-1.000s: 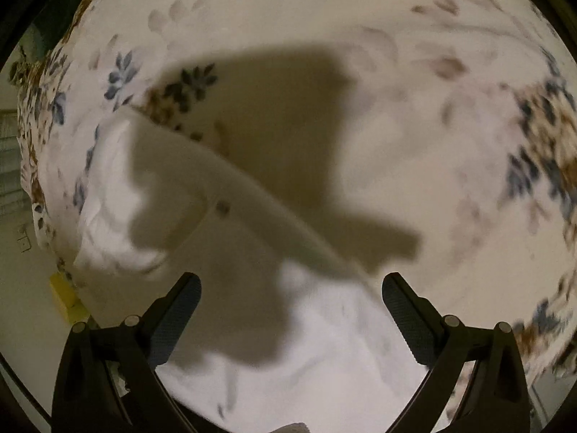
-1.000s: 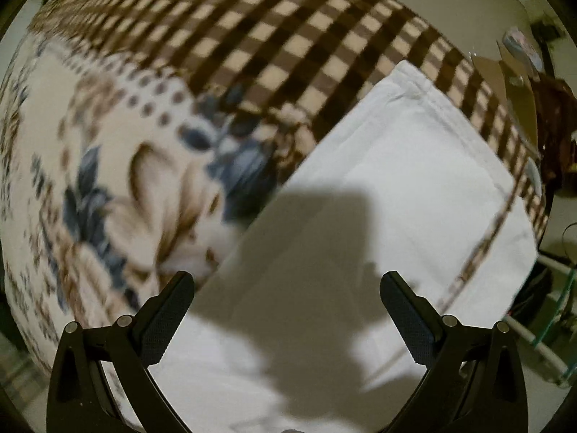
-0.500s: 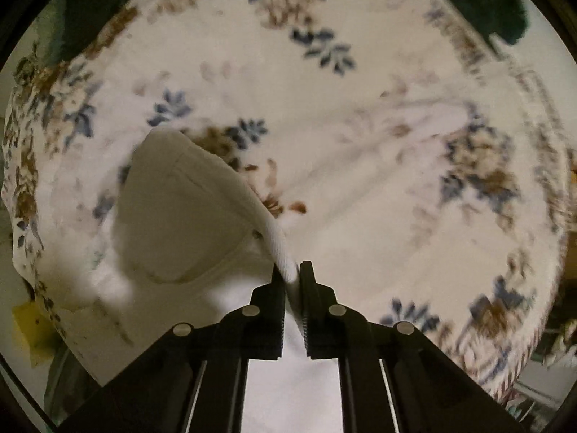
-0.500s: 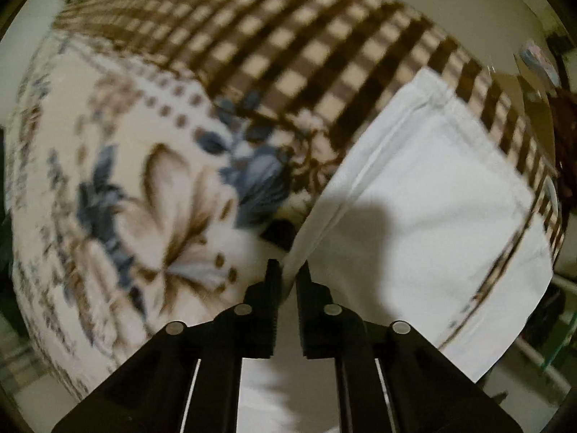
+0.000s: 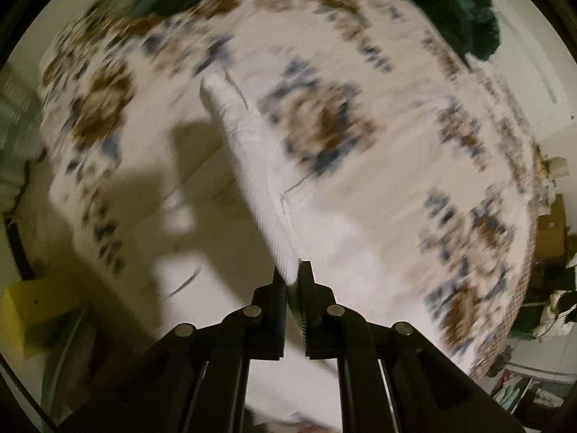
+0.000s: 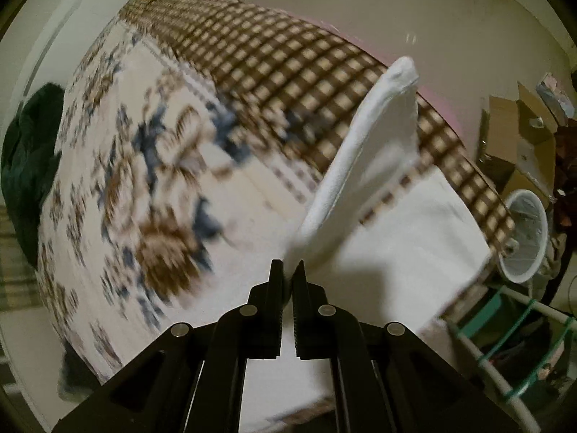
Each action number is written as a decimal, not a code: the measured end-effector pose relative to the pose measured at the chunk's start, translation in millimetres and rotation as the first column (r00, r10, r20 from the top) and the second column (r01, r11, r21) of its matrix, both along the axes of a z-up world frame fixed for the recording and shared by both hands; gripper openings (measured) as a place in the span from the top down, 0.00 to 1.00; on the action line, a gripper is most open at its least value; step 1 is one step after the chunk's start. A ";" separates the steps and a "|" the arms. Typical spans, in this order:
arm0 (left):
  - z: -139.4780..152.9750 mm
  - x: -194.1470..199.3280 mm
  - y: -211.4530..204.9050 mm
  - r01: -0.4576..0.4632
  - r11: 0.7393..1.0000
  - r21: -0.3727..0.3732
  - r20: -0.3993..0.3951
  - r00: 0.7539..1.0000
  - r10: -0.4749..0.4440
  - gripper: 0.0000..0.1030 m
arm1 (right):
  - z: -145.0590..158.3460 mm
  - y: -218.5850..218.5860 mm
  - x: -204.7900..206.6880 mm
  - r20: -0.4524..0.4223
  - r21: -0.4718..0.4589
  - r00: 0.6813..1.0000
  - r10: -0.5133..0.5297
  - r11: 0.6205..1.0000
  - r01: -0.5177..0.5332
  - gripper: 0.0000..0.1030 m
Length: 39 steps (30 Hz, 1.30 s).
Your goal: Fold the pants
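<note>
The white pants [image 5: 249, 151] lie on a flowered bedspread [image 5: 378, 187]. My left gripper [image 5: 293, 270] is shut on the ribbed waistband edge and holds it lifted, so the band runs away from the fingers as a raised ridge. In the right wrist view my right gripper [image 6: 287, 270] is shut on the hem edge of a white pant leg [image 6: 364, 155], lifted into an upright fold above the other white layer [image 6: 411, 252] lying flat. Both views are blurred by motion.
A dark green cloth heap [image 5: 465, 11] lies at the bed's far end, also in the right wrist view [image 6: 29, 155]. A brown checked border [image 6: 288, 83] edges the bed. Beside it stand a white bin [image 6: 523, 238], cardboard boxes [image 6: 519, 137] and a white-and-green rack [image 6: 512, 368].
Both grippers went from open over the flat pants to shut on their edges, then lifted them. The fabric now stands up from the bed, and both cameras see more of the room.
</note>
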<state>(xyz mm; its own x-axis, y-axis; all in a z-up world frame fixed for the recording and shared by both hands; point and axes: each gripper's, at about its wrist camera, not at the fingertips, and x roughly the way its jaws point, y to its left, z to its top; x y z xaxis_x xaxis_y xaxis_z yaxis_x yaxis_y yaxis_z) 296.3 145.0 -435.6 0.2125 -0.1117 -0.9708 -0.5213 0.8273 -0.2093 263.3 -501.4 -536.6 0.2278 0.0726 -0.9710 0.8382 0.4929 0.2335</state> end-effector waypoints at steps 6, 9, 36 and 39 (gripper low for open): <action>-75.1 -59.4 17.0 -0.049 0.999 0.002 -0.107 0.993 0.049 0.96 | -49.0 17.6 -69.7 -0.100 -0.003 0.995 0.031 1.000 -0.031 0.96; -102.8 -75.9 20.8 -0.061 0.998 0.006 -0.144 0.988 0.061 0.95 | -82.0 22.6 -87.7 -0.152 -0.005 0.988 0.029 1.000 -0.030 0.96; -106.8 -53.3 -110.2 0.276 0.956 0.103 -0.121 0.957 -0.264 0.20 | -113.5 -101.0 -215.7 0.034 0.075 0.945 -0.327 0.943 0.324 0.51; -125.3 -48.1 -139.1 0.332 0.937 0.104 -0.166 0.935 -0.313 0.20 | -129.1 -108.8 -206.3 0.043 0.080 0.932 -0.360 0.931 0.356 0.59</action>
<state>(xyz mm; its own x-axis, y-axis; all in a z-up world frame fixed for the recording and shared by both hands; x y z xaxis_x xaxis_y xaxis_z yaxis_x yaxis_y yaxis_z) 248.2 6.0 -560.9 0.0419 -0.0232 -0.9989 -0.2385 0.9706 -0.0326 57.0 -610.2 -665.7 0.3049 0.0429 -0.9514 0.9405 0.1438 0.3079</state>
